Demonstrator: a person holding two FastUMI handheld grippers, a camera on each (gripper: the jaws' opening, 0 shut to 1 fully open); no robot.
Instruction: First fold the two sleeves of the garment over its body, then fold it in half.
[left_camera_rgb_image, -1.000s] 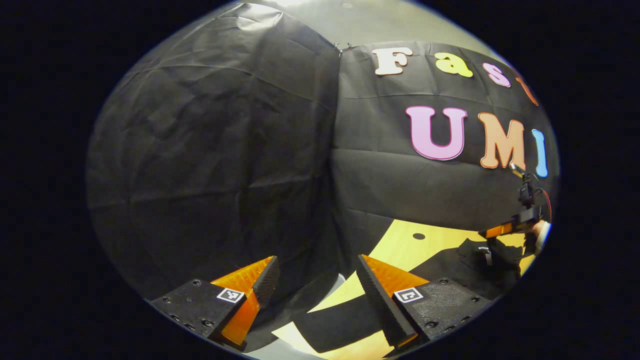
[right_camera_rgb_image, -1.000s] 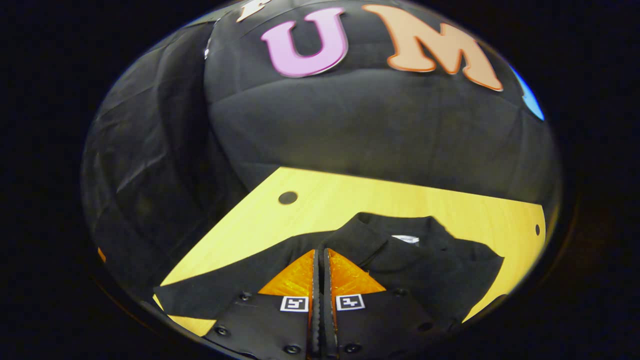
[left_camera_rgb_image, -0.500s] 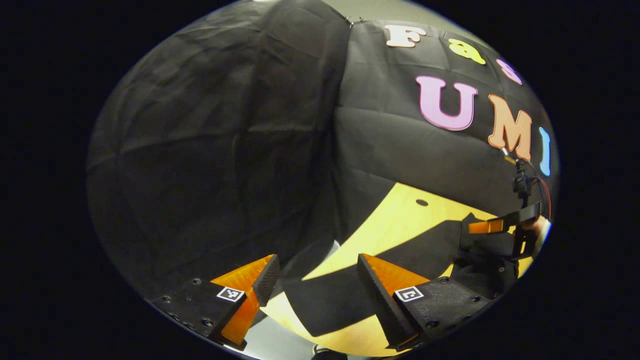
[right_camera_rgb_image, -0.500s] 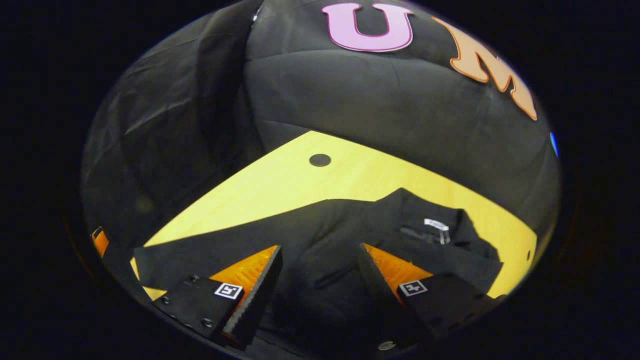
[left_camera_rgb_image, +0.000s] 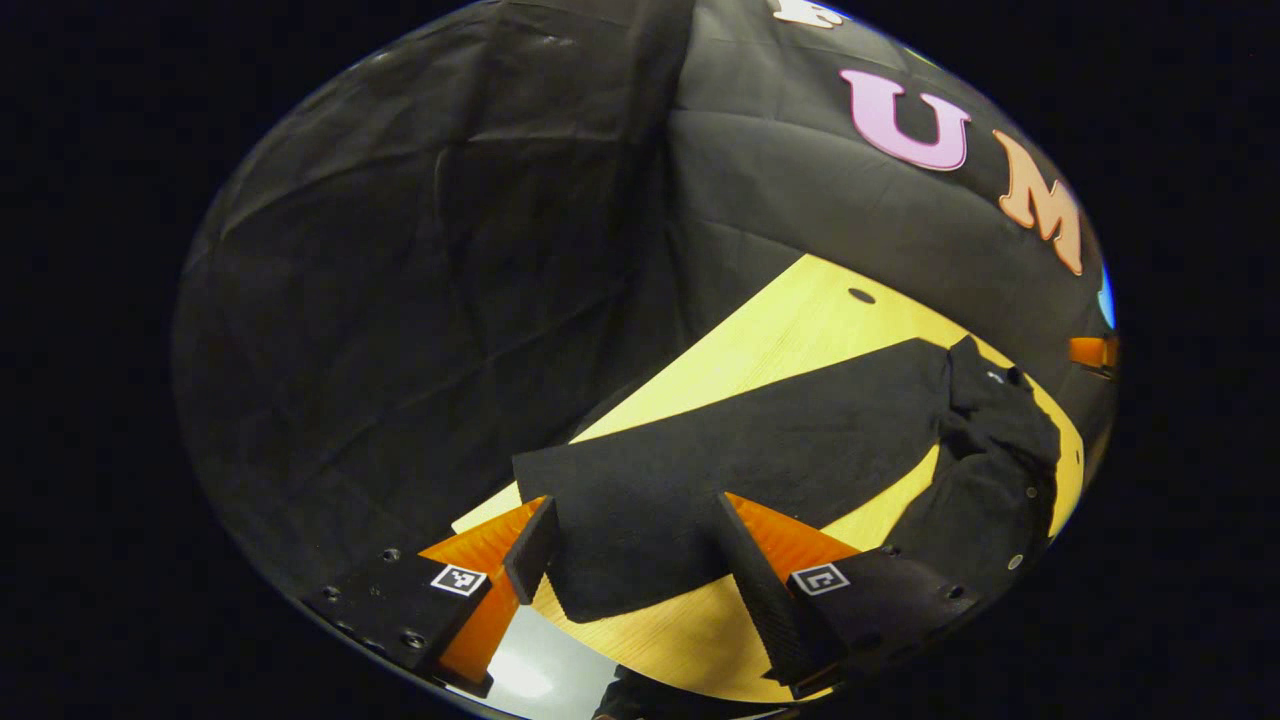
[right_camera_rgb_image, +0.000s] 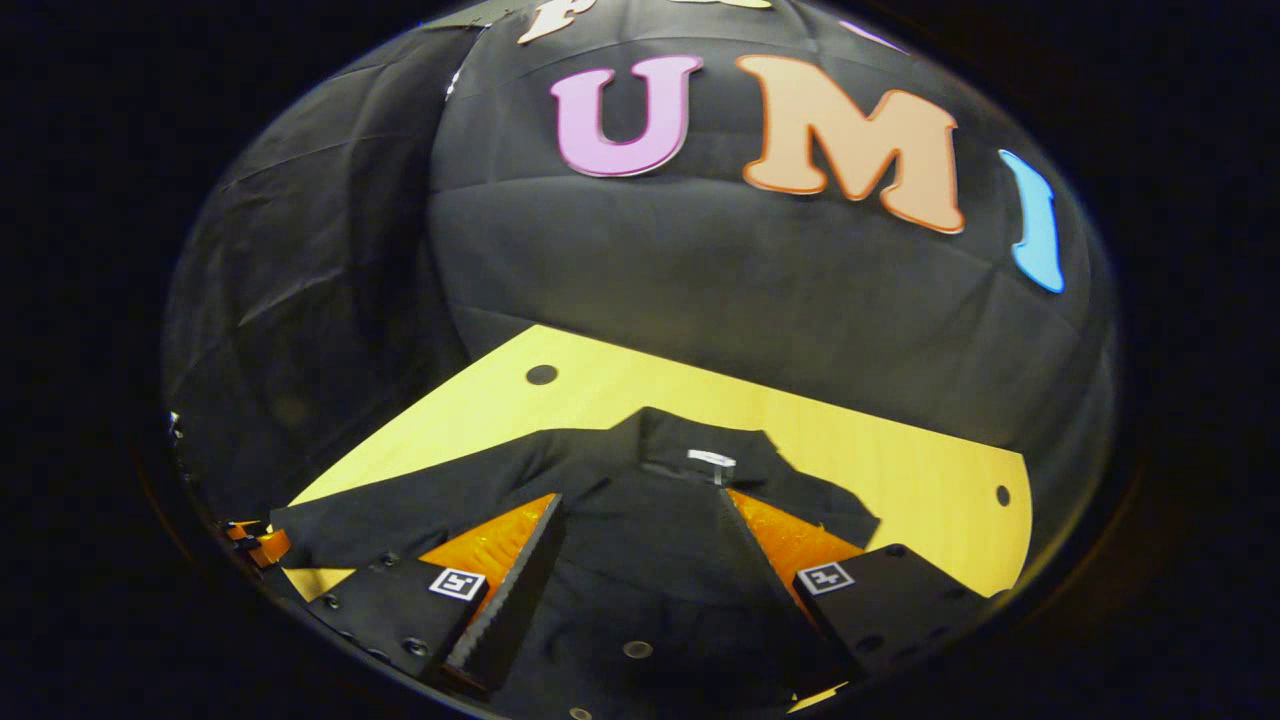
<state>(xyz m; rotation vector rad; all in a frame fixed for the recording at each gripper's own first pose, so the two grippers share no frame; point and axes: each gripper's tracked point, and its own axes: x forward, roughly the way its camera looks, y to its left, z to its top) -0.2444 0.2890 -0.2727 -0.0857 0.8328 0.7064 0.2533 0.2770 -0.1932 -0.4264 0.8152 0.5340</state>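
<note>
Now the left gripper (left_camera_rgb_image: 628, 560), jaws open, hovers over the outstretched sleeve (left_camera_rgb_image: 720, 470) of the black shirt (right_camera_rgb_image: 640, 560) spread on the table (right_camera_rgb_image: 880, 470). The right gripper (right_camera_rgb_image: 640, 580) hangs open over the chest. If the jaws pinch too shallow, the sleeve could slip and bunch.

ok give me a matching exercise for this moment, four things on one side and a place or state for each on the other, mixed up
Things
1. left hand-held gripper
2. right hand-held gripper
3. outstretched sleeve
4. white neck label

Places or states
A. lying flat across the wooden table, not yet folded over the body
B. open, its fingers either side of the sleeve's cuff end
C. at the garment's collar, on the side toward the booth wall
D. open, over the garment's body

Pairs: 1-B, 2-D, 3-A, 4-C
</note>
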